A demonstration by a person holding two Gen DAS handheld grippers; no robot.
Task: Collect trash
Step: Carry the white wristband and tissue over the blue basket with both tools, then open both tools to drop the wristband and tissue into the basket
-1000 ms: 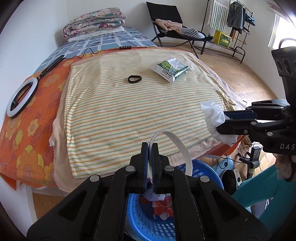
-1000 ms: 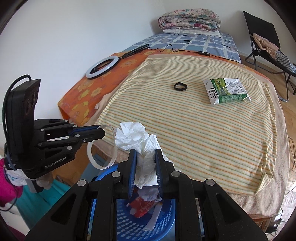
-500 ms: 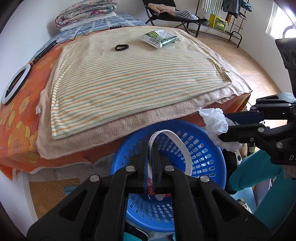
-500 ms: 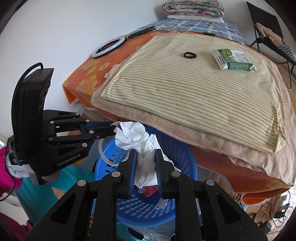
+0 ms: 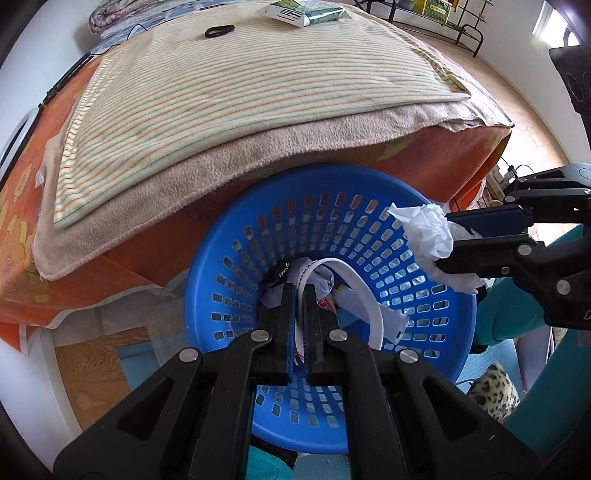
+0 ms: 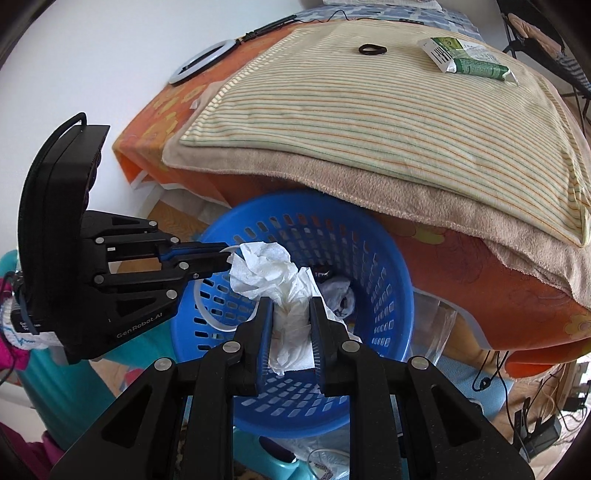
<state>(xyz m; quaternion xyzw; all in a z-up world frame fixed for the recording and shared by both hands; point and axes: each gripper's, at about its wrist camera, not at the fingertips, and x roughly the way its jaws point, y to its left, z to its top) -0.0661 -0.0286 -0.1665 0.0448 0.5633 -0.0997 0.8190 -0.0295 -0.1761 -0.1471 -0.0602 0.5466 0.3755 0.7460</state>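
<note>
A blue plastic basket [image 5: 424,266] [image 6: 373,258] stands on the floor against the bed's front edge, with several scraps of trash in its bottom. My left gripper [image 5: 300,291] [image 6: 227,262] is shut on a white curved strip [image 5: 364,291] [image 6: 201,308] and holds it over the basket's inside. My right gripper [image 6: 291,306] [image 5: 441,242] is shut on a crumpled white tissue [image 6: 269,271] [image 5: 430,240] and holds it above the basket's rim. A green and white packet [image 5: 306,11] [image 6: 465,59] and a black hair tie [image 5: 219,31] [image 6: 372,48] lie far back on the bed.
The bed [image 5: 240,92] [image 6: 388,110] carries a striped blanket over a tan one and an orange flowered sheet. A ring light [image 6: 201,64] lies at its left side. Cables and a power strip [image 6: 535,424] lie on the floor to the right. Teal items surround the basket.
Both grippers have come down from bed level, carrying the strip and the tissue. The basket now fills the middle of both views, and its inside is open to view.
</note>
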